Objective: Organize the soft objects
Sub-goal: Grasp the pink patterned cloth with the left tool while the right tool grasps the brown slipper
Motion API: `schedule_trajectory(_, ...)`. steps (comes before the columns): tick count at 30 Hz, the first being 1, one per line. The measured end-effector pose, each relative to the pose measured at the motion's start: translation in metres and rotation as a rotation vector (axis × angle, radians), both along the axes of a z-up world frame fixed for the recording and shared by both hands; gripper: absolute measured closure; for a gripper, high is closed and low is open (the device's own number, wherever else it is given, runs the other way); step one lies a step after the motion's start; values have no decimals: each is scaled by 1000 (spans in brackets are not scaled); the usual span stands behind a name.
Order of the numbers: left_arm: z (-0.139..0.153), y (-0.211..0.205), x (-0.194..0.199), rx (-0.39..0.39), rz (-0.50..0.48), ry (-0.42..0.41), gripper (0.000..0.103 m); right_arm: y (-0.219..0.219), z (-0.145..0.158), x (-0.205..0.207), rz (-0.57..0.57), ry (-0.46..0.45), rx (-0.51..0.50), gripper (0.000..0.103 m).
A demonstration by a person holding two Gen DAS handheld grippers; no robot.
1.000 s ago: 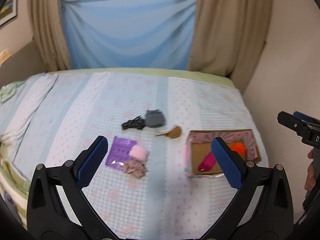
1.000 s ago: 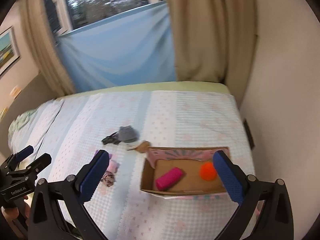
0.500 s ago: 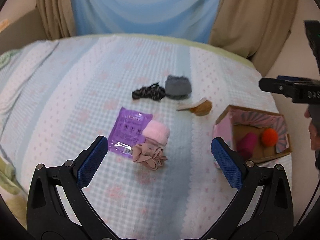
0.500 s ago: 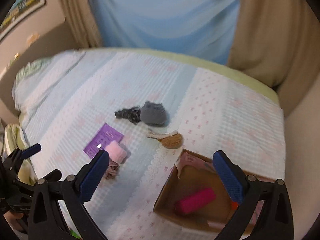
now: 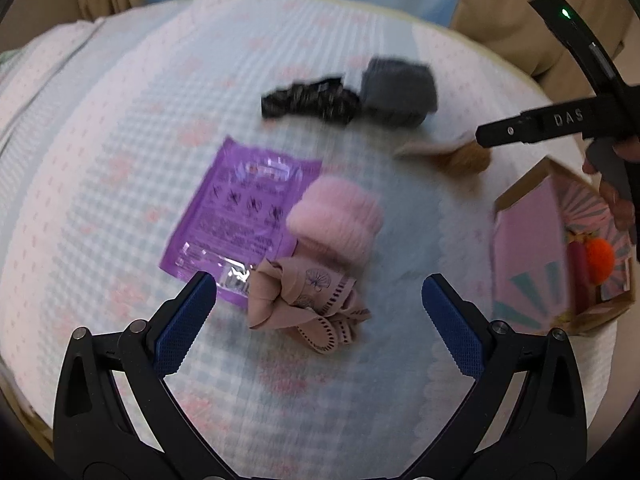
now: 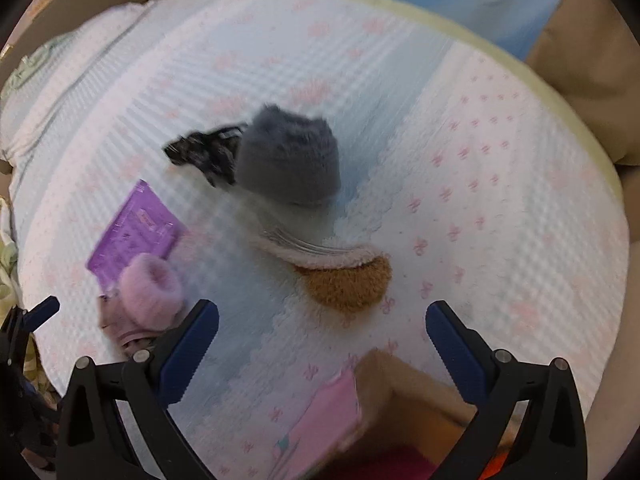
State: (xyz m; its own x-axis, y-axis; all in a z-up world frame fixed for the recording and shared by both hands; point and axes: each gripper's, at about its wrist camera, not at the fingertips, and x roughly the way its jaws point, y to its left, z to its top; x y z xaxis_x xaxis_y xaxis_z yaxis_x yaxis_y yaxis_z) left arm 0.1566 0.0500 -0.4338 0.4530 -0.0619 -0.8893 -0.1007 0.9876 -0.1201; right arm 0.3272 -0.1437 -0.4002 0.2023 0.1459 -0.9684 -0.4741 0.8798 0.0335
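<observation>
The left gripper (image 5: pixel 319 306) hangs over the bed (image 5: pixel 120 80) with its two blue fingers (image 5: pixel 185 323) spread wide and nothing between them. Just above the gap, toward 12 o'clock, lies a tan folded cloth (image 5: pixel 304 304) with a small flower print. A fuzzy pink roll (image 5: pixel 336 220) sits touching the top of the cloth. Both lie partly on a purple packet (image 5: pixel 240 204), which stretches out toward 10 o'clock. Farther up, near 12 o'clock, a black scrunchy thing (image 5: pixel 308 100) touches a gray fuzzy lump (image 5: pixel 400 92). At 2 o'clock there is a brown and cream fuzzy thing (image 5: pixel 456 156). At 3 o'clock stands an open cardboard box (image 5: pixel 524 248) with pink sides, and an orange ball (image 5: pixel 600 254) sits inside it. The right gripper (image 6: pixel 322 334) is also spread wide and holds nothing. It hangs over the bed, with the brown and cream fuzzy thing (image 6: pixel 344 276) just above its gap. The gray fuzzy lump (image 6: pixel 288 160) lies at 12 o'clock, touching the black scrunchy thing (image 6: pixel 204 152). The pink roll (image 6: pixel 150 292) and purple packet (image 6: pixel 132 232) lie at 9 o'clock. The box (image 6: pixel 400 396) is at 6 o'clock, right under this gripper. This view is blurry.
</observation>
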Motion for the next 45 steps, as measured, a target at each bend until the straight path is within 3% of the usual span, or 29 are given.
schedule_trajectory(4, -28, 1, 11, 0, 5, 66, 3, 11, -36, 18, 24, 60, -65, 6)
schedule_trajectory(10, -50, 1, 22, 13, 11, 122, 6, 17, -67, 35, 35, 120, -123, 10)
schedule_trajectory(19, -73, -7, 37, 52, -20, 184, 45, 28, -100, 53, 29, 238, -169, 41)
schedule_trajectory(21, -71, -7, 37, 51, -28, 177, 57, 30, -101, 54, 34, 235, -164, 48)
schedule_trajectory(27, -70, -8, 39, 51, -49, 177, 65, 27, -100, 55, 31, 228, -155, 55)
schedule_trajectory(37, -56, 0, 27, 23, -36, 154, 69, 13, -79, 41, -3, 193, -115, 58)
schedule_trajectory(45, -31, 5, 6, 21, -23, 111, 70, 5, -44, 26, -10, 146, -80, 58)
